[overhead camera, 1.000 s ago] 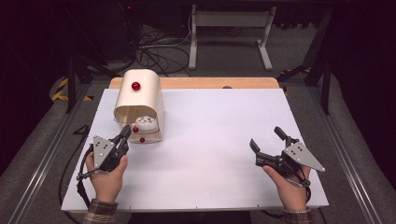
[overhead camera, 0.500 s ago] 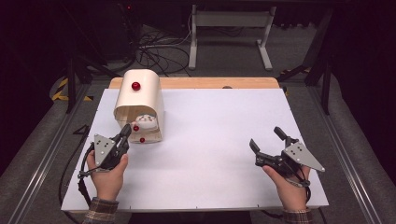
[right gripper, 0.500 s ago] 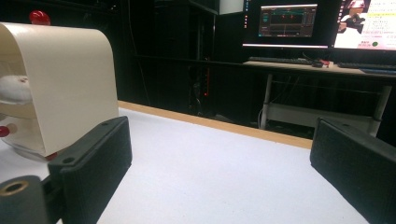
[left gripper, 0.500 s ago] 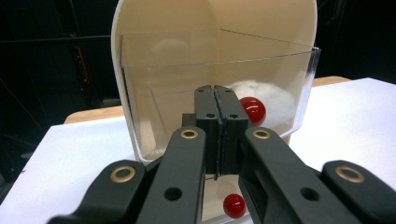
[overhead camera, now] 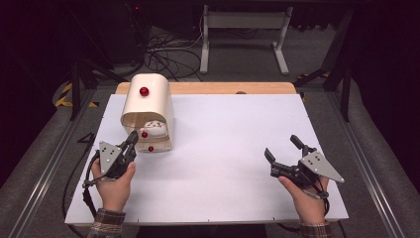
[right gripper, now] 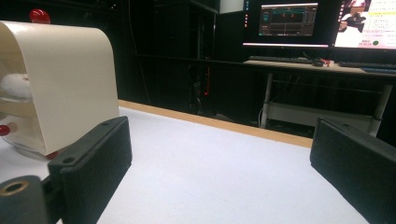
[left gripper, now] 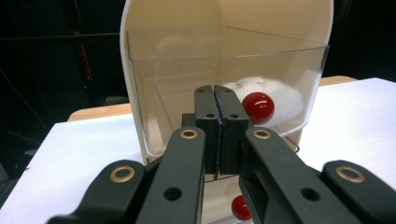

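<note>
The left tongs were clenched together with nothing between the jaws, their tips just in front of the clear drawer of the cream cabinet, with its red knob slightly to the right of them. The right tongs were released wide and held nothing, well apart from the cabinet across the white desk. The left hand was clearly the nearer one, so I judged that the next move belonged to it.

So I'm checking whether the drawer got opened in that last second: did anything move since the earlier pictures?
Nothing visibly moved. The left gripper stays at the clear drawer of the cream box, fingers shut beside its red knob, gripping nothing. The right gripper stays open, apart on the white table.
</note>
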Demonstrator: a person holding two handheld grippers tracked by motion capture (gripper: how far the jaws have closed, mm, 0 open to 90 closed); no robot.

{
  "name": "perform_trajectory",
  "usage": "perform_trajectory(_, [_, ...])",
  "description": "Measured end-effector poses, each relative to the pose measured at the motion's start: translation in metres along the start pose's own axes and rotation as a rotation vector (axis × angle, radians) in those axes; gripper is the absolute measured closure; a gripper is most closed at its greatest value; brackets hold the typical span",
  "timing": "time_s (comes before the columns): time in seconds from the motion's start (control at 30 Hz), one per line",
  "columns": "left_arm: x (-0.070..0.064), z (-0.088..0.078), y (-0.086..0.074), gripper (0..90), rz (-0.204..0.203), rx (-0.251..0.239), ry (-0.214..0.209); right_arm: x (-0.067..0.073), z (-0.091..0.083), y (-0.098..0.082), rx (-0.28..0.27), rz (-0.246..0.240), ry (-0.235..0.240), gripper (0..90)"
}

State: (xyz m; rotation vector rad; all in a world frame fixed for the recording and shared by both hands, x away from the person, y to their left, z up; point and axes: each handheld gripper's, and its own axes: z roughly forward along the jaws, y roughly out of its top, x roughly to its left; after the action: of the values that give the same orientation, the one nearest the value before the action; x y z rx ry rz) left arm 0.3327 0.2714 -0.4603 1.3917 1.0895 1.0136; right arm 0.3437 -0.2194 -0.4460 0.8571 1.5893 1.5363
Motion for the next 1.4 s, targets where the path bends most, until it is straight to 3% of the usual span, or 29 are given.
perform_trajectory(0.7, [0.002, -0.004, 0.001, 86.0, 0.003, 0.001, 0.0, 0.0, -0.001, 0.0, -0.002, 0.001, -0.001, 6.3])
perform_trajectory(1.4, [-0.002, -0.017, 0.005, 61.3, 0.015, -0.015, -0.024, 0.003, 0.001, 0.002, -0.005, -0.004, 0.011, 6.2])
